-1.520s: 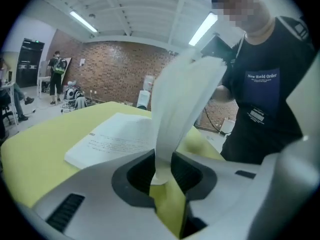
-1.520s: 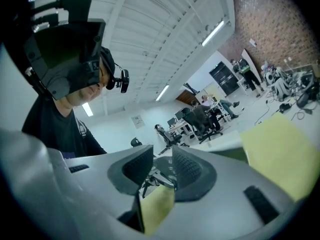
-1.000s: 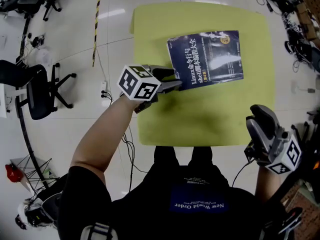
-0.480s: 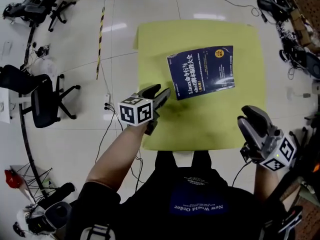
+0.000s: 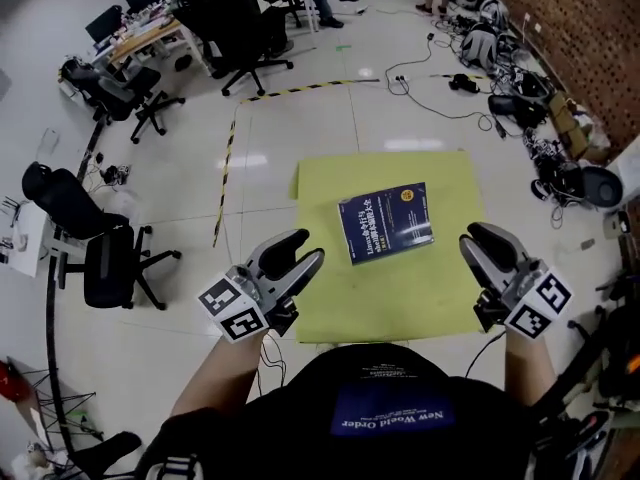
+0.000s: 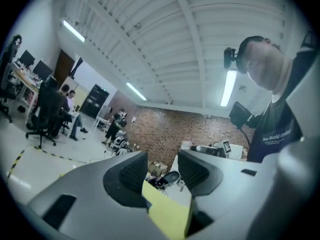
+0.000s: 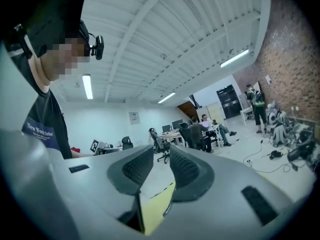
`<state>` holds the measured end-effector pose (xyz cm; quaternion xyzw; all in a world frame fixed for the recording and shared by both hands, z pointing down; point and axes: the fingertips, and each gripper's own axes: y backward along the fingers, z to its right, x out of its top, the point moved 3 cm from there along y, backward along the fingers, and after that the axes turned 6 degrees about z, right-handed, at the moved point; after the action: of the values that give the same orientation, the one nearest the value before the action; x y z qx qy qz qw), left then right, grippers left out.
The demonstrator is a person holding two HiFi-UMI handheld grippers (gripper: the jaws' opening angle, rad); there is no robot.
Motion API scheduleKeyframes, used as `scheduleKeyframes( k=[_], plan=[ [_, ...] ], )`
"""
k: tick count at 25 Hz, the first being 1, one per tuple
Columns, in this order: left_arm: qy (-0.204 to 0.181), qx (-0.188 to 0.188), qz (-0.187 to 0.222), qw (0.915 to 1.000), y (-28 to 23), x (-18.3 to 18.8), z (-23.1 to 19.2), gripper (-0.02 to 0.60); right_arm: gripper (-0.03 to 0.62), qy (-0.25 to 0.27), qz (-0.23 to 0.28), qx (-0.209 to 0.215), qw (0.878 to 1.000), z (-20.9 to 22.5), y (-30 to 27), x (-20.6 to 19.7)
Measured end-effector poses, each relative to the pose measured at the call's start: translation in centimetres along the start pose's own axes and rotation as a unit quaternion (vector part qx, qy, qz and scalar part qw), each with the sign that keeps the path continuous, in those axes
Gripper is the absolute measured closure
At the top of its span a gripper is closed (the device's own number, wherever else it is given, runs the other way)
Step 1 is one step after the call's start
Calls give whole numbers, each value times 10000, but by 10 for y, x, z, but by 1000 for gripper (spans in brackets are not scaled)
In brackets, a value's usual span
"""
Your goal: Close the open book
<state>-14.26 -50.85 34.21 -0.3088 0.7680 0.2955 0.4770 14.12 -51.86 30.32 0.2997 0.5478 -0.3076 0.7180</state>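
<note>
A closed book (image 5: pixel 387 222) with a dark blue cover lies flat on the yellow table (image 5: pixel 400 298), slightly skewed. Both grippers are held high, close to the head camera and well apart from the book. In the head view my left gripper (image 5: pixel 300 251) is at the table's near left corner, its two jaws parted and empty. My right gripper (image 5: pixel 480 240) hovers over the table's near right edge. In the left gripper view the left gripper (image 6: pixel 162 169) points level across the room with only air between its jaws. In the right gripper view the right gripper (image 7: pixel 161 166) shows a narrow empty gap.
Black office chairs (image 5: pixel 105 258) stand on the white floor at left. A black-and-yellow tape line (image 5: pixel 225 183) runs past the table's far left corner. Cables and bags (image 5: pixel 520 108) lie at the far right by the brick wall. Desks with seated people (image 5: pixel 230 18) are at the back.
Both grippers have risen toward the head camera. The left one drew back from the book's left edge. The book lies closed throughout; the head view now takes in more of the room.
</note>
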Motion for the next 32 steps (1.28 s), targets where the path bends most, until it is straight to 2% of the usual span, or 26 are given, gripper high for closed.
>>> scheduleKeyframes(
  k=[3,5,8,11,14,17,21,32],
  plan=[
    [-270,-323,468,9980,15,42,41,392,508,399,111,90,9991,-22,2,31],
    [-452,-390,678,9959,27,58,61,469,541,601,151,66,9981,-33,4,45],
    [-669,-365,773,9941,44,71,79,575,593,714,210,-32,9972,-43,1,59],
    [-700,-405,910,9926,57,75,93,575,606,755,143,-110,9970,-50,-4,59],
    [-664,-387,991,9921,58,68,100,575,606,640,-108,-155,9978,-51,-7,42],
    [-643,-346,872,9935,53,54,102,575,609,391,-385,-110,9984,-49,-7,19],
    [-573,-330,720,9952,53,40,103,575,609,264,-513,-93,9983,-50,-2,1],
    [-505,-443,628,9958,50,36,105,575,609,375,-614,-100,9974,-52,4,-2]
  ],
)
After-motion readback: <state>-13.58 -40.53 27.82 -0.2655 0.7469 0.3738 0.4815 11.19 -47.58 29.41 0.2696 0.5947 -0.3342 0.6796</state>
